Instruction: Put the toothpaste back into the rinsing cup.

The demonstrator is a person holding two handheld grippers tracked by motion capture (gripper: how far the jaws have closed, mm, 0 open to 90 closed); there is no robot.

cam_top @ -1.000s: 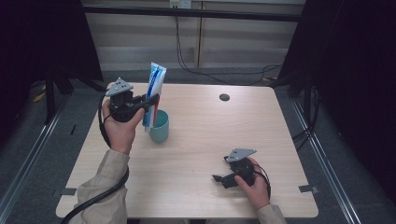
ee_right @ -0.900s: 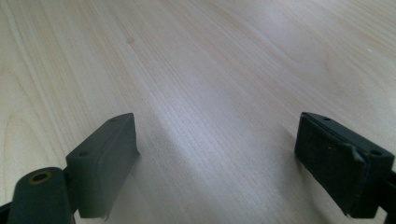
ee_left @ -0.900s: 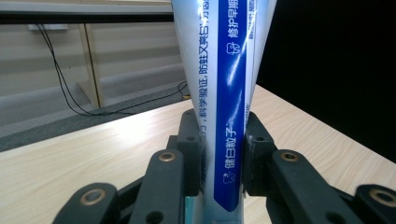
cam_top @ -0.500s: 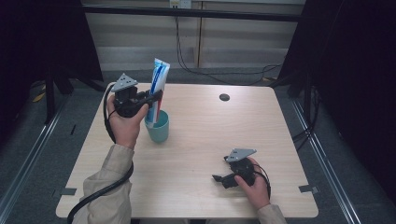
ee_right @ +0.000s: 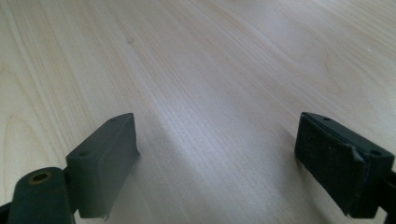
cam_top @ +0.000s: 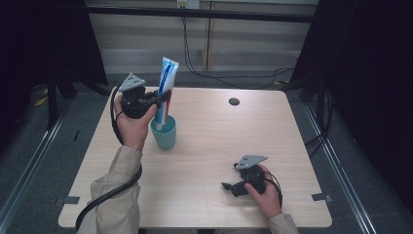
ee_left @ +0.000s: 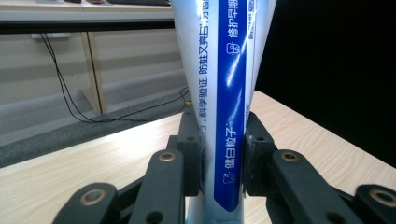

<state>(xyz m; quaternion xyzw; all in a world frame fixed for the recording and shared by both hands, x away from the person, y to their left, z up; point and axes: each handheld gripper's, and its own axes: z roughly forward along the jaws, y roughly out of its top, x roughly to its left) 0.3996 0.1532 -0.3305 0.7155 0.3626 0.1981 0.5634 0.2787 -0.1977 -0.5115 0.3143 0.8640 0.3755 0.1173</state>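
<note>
Left gripper point(cam_top: 163, 97): fingers clenched on the toothpaste tube point(cam_top: 165, 87), standing upright in the teal cup point(cam_top: 163, 134), far left of the tabletop point(cam_top: 214, 146).
Right gripper point(cam_top: 229, 186): near right, fingers released (nothing between them).
Around: dark disc point(cam_top: 234, 102) far off; nothing blocks the cup.

Your left forearm, in its beige sleeve, reached up from the bottom edge and your left hand point(cam_top: 130, 127) held the black two-jaw left gripper point(cam_top: 159, 99) raised above the tabletop, its jaws pressed close together against what stood between them. Your right hand point(cam_top: 265, 191) rested low near the front edge, holding the black two-jaw right gripper point(cam_top: 228, 186) level with its jaws spread wide apart, nothing between them. The hands were well apart.
</note>
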